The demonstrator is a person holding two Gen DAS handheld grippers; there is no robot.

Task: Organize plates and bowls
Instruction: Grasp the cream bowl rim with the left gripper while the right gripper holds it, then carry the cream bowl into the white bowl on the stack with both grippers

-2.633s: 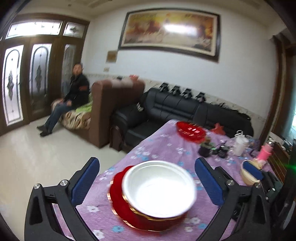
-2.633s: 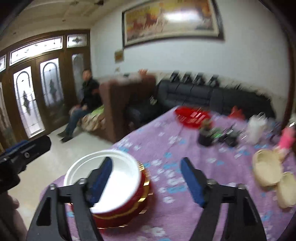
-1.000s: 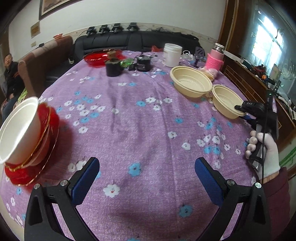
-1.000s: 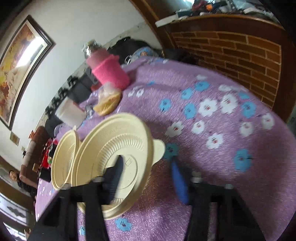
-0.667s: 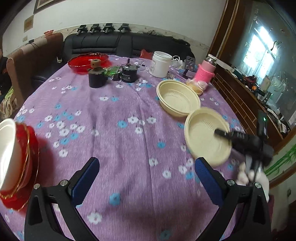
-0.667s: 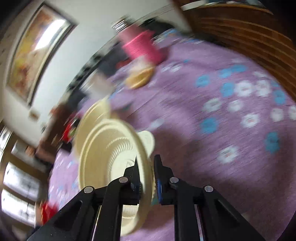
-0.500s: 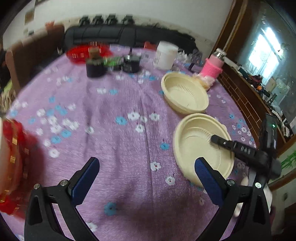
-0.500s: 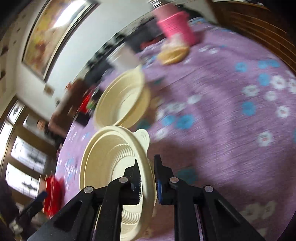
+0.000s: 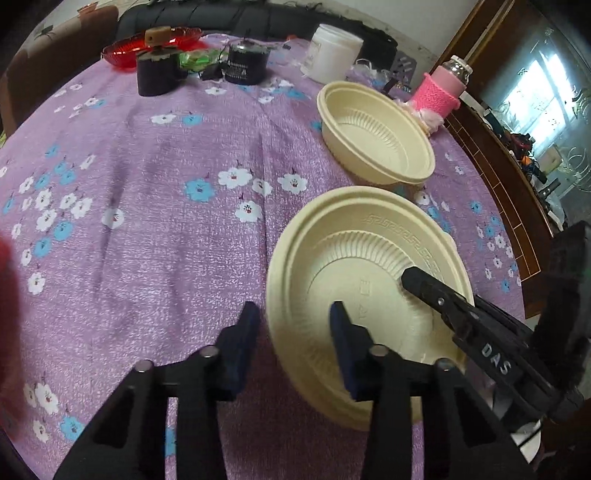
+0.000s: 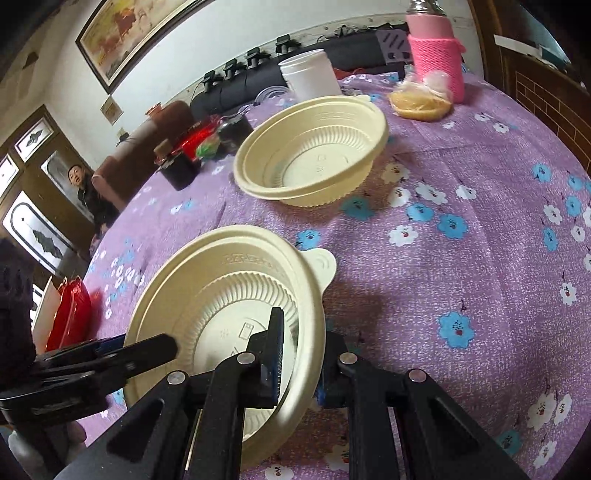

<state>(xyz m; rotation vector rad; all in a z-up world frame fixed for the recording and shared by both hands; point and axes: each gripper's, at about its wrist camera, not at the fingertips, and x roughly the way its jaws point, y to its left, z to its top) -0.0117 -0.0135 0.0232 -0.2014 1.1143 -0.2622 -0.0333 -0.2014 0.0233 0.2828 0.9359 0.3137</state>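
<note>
Purple floral cloth covers the round surface (image 9: 155, 206), with a black sofa and a framed painting (image 10: 136, 35) on the wall behind it. Readable writing is scarce: white letters "DAS" mark the arm of the right gripper (image 9: 412, 277) as seen from the left wrist view, and a small embossed stamp sits in the base of the held cream bowl (image 10: 236, 317), too small to read.

That cream bowl (image 9: 354, 280) is tilted above the surface near its right edge. The right gripper (image 10: 299, 354) is clamped on the bowl's near rim, one pad inside and one outside. The left gripper (image 9: 295, 343) straddles the opposite rim, its blue pads (image 9: 245, 339) parted wider than the rim, one outside the bowl and one over its inside; I cannot tell whether either pad touches it. A second cream bowl (image 9: 376, 133) rests on the surface farther back, well apart from the held one. Behind it stand a white jar (image 9: 332, 51) and a bottle in a pink knitted sleeve (image 9: 441, 90). At the far left edge of the surface, in the right wrist view, sits the red plate stack (image 10: 72, 314).

Half a second ago the left gripper was spread wide and clear of the bowl; its jaws have since narrowed and come onto the rim. The right gripper keeps its hold.
</note>
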